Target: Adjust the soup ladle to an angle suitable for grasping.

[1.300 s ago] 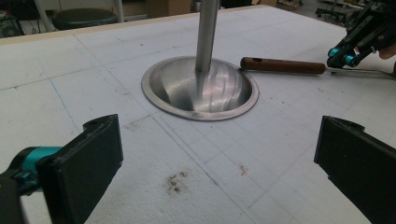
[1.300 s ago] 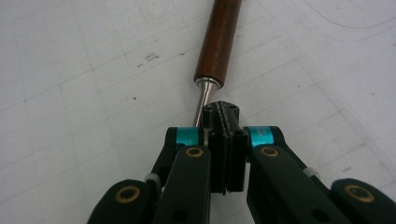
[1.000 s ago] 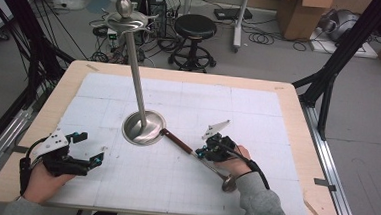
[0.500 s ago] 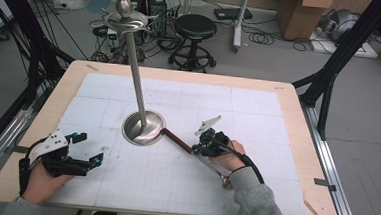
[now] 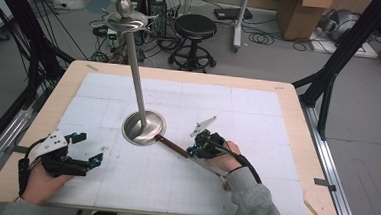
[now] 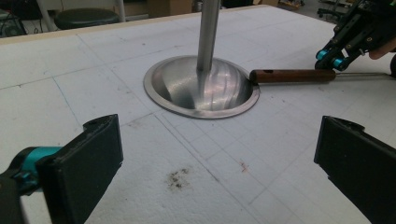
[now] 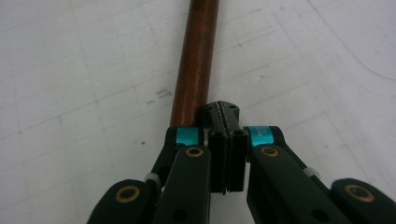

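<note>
Open mat [image 5: 99, 182] between the grippers; metal stand [image 5: 143, 127] and wooden-handled tool [image 5: 172, 145] block beyond

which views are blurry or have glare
Left gripper view: glare streaks on the steel base, its own near jaws soft. Right gripper view: the brown handle blurs toward the top, the right tool is sharp. High view: even light, faint shadows, slightly soft.

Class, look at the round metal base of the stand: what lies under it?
The metal base sits on the white gridded mat, with a brown wooden handle touching its rim. The mat beneath the base is covered, so nothing there can be seen.
</note>
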